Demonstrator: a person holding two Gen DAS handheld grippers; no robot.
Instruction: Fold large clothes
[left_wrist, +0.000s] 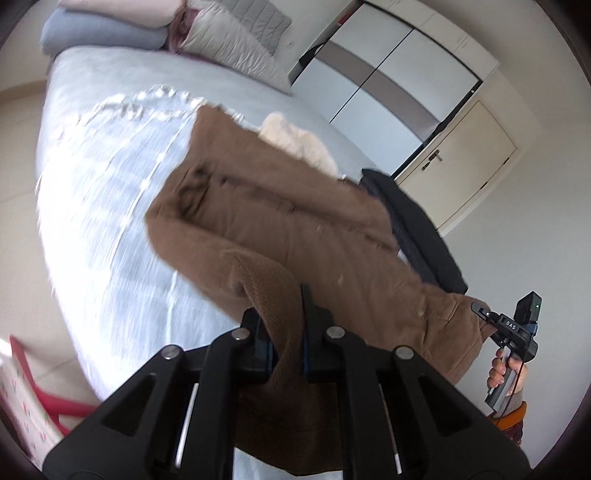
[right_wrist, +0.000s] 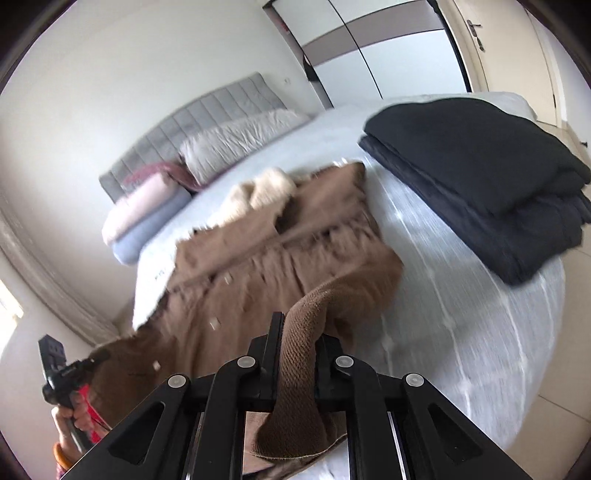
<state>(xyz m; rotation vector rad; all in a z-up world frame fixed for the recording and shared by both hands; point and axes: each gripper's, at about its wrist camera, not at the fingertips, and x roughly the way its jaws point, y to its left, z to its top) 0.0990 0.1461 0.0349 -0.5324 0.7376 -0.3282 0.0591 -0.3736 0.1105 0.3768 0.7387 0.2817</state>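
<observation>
A large brown knit coat (left_wrist: 280, 221) with a cream fluffy collar (left_wrist: 295, 142) lies stretched across the bed, buttons facing up; it also shows in the right wrist view (right_wrist: 258, 258). My left gripper (left_wrist: 282, 317) is shut on a ribbed brown edge of the coat. My right gripper (right_wrist: 301, 343) is shut on another ribbed edge of the same coat. Each gripper shows in the other's view, the right gripper (left_wrist: 480, 310) at the coat's far corner and the left gripper (right_wrist: 94, 360) at the lower left. The coat hangs lifted between them at the near end.
The bed (left_wrist: 92, 206) has a pale grey-blue cover. A folded black garment stack (right_wrist: 491, 192) lies on the bed beside the coat. Pillows and rolled blankets (right_wrist: 155, 206) sit at the headboard. A wardrobe (left_wrist: 388, 74) and a door (left_wrist: 465, 162) stand beyond. A pink chair (left_wrist: 33, 387) is at left.
</observation>
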